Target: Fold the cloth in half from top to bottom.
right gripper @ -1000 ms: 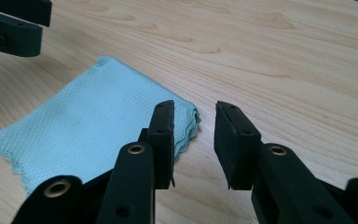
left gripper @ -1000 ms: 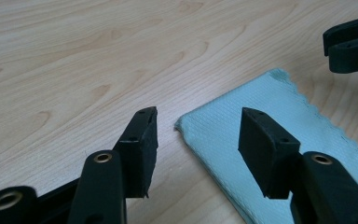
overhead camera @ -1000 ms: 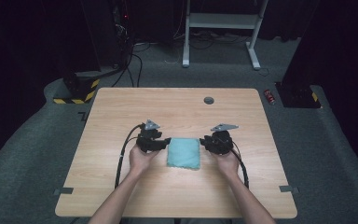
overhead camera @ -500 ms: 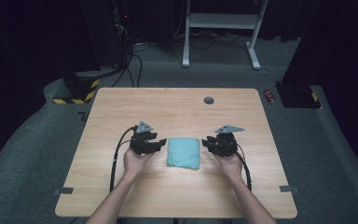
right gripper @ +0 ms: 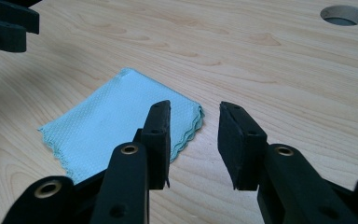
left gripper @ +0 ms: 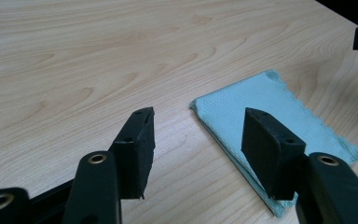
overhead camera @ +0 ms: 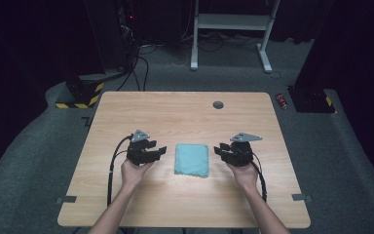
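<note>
A folded teal cloth (overhead camera: 192,159) lies flat on the wooden table (overhead camera: 175,112), between my two grippers. My left gripper (overhead camera: 161,150) is a little to the cloth's left, open, with nothing between its jaws. In the left gripper view its jaws (left gripper: 199,114) stand apart over the cloth's (left gripper: 279,107) near corner without touching it. My right gripper (overhead camera: 217,148) is just right of the cloth, open and empty; its jaws have just been opening. In the right gripper view the jaws (right gripper: 195,106) hover past the scalloped edge of the cloth (right gripper: 116,116).
A round cable hole (overhead camera: 218,105) sits in the table near its far edge, also in the right gripper view (right gripper: 343,15). Bare wood surrounds the cloth. A red object (overhead camera: 281,101) lies on the floor past the table's far right corner.
Both hands have drawn outward from the cloth, left hand leftward, right hand rightward. The cloth lies where it was.
</note>
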A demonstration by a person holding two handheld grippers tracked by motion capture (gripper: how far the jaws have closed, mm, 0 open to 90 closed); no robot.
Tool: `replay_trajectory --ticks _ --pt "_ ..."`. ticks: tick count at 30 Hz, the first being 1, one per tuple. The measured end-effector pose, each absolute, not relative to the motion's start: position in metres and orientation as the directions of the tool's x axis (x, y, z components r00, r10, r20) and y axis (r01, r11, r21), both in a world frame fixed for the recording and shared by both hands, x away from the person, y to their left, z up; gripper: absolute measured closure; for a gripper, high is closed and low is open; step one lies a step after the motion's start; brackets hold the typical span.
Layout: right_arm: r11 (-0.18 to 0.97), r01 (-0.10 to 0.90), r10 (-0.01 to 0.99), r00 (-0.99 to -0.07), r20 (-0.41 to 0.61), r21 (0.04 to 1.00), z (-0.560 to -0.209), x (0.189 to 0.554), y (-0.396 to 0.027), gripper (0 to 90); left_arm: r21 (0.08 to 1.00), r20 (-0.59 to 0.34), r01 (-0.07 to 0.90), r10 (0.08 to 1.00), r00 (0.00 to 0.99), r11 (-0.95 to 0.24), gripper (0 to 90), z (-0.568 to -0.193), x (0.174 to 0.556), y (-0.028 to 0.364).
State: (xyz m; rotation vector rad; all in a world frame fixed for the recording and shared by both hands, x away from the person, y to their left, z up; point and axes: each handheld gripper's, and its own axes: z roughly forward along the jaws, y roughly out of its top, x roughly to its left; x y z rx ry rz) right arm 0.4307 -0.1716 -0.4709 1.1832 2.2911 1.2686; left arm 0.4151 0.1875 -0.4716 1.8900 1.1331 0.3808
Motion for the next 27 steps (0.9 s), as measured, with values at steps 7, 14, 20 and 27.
replay_trajectory --ticks 7,14,20,27 --pt "0.265 0.532 0.765 -0.624 0.16 0.804 -0.473 0.424 -0.179 64.1 0.807 -0.178 0.561 0.831 0.526 -0.182 44.1 -0.473 0.408 0.195" --pt "0.252 0.527 0.768 -0.62 0.164 0.811 -0.472 0.416 -0.188 64.0 0.81 -0.182 0.56 0.833 0.522 -0.173 43.9 -0.474 0.402 0.199" --pt "0.233 0.539 0.774 -0.607 0.181 0.809 -0.478 0.41 -0.195 63.9 0.811 -0.176 0.556 0.831 0.527 -0.182 43.6 -0.476 0.396 0.201" --pt "0.214 0.541 0.778 -0.598 0.193 0.813 -0.483 0.403 -0.203 63.7 0.811 -0.173 0.557 0.835 0.522 -0.18 43.6 -0.478 0.39 0.203"
